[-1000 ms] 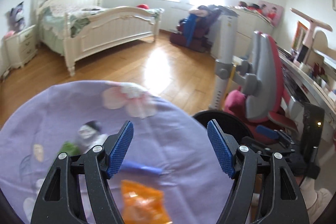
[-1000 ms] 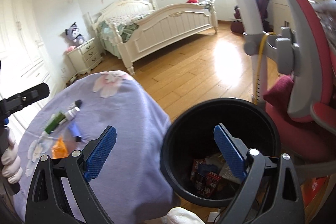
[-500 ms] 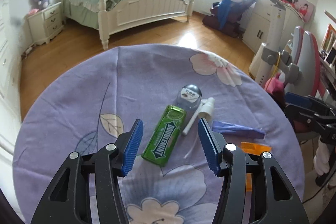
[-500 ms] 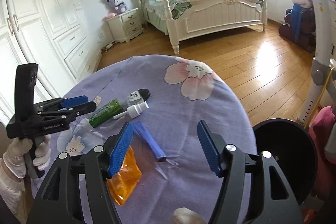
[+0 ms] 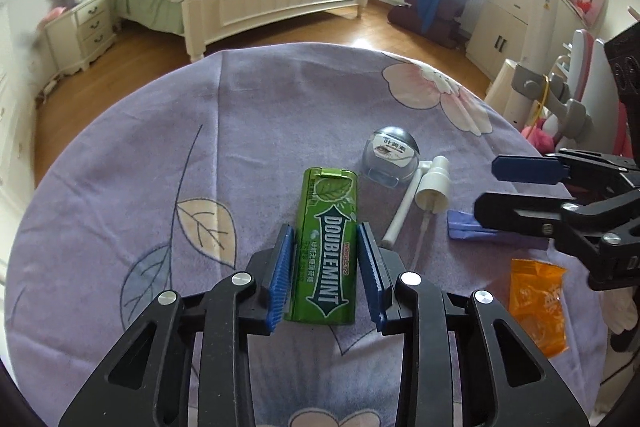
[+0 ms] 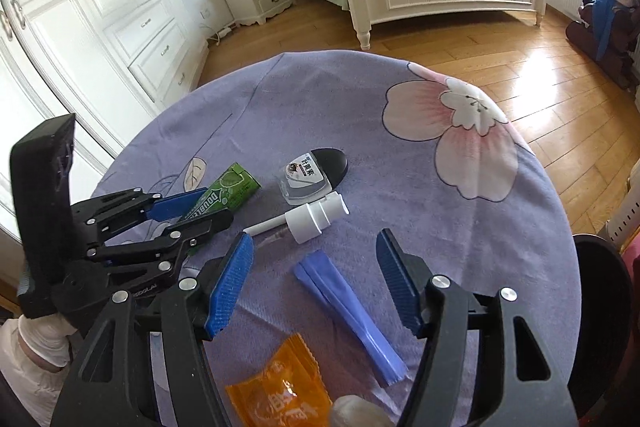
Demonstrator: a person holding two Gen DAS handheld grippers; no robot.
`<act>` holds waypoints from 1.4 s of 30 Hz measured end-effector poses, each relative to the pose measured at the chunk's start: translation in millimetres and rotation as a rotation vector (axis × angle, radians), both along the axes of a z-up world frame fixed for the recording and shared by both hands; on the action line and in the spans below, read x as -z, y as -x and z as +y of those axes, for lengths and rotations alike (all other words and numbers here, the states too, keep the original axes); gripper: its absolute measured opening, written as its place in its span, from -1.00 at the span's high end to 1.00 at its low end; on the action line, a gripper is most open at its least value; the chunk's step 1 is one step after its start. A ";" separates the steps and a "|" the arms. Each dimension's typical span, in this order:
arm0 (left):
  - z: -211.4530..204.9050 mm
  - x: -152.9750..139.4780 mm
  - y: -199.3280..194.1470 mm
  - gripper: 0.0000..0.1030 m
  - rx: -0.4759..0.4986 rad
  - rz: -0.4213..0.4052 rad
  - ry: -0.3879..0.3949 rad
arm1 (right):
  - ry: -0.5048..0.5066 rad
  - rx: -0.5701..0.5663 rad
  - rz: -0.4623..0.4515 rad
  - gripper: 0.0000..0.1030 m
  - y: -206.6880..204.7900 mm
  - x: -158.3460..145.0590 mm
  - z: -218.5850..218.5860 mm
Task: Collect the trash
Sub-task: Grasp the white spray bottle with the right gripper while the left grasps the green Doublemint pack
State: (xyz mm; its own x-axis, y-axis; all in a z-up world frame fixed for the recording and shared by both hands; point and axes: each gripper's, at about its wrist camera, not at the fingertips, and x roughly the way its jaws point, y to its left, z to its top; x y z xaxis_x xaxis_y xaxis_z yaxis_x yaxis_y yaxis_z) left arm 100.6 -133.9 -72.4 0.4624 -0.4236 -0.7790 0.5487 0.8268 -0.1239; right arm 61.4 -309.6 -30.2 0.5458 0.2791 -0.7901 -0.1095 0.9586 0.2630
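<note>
Lying flat on the lilac flowered surface (image 5: 248,115), the glossy green gum pack (image 5: 329,247) sits between the left claw (image 5: 326,277), whose ribbed blue pads have just been closing and hug its long sides without clearly pressing. Just right of the pack: a domed grey case (image 5: 391,157), a white spray nozzle (image 5: 432,183). Only the right wrist view shows the whole creased blue wrapper (image 6: 348,311) beneath the right claw (image 6: 316,285), jaws apart, tilted downward; the crinkly orange packet (image 6: 280,391) lies nearest, a black bin (image 6: 600,311) beyond the surface's edge
</note>
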 end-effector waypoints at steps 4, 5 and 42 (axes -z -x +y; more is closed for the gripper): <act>9.2 -0.6 3.3 0.36 -0.025 -0.003 0.027 | 0.016 0.004 0.033 -0.24 -15.9 8.8 9.6; 11.9 -0.6 3.4 0.36 -0.033 0.000 0.033 | 0.028 0.004 0.043 -0.23 -17.9 10.8 12.5; -86.4 -87.3 107.5 0.37 0.137 -0.122 0.198 | 0.150 0.295 -0.471 0.43 172.4 -76.8 -111.2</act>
State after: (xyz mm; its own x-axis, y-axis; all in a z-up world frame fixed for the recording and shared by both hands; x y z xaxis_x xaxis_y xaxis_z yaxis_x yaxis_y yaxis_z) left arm -6.9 -220.2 14.9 0.4751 -0.6273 -0.6171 0.6748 0.7098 -0.2020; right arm -111.0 -420.8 46.7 0.8862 -0.0347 -0.4620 0.0955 0.9895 0.1088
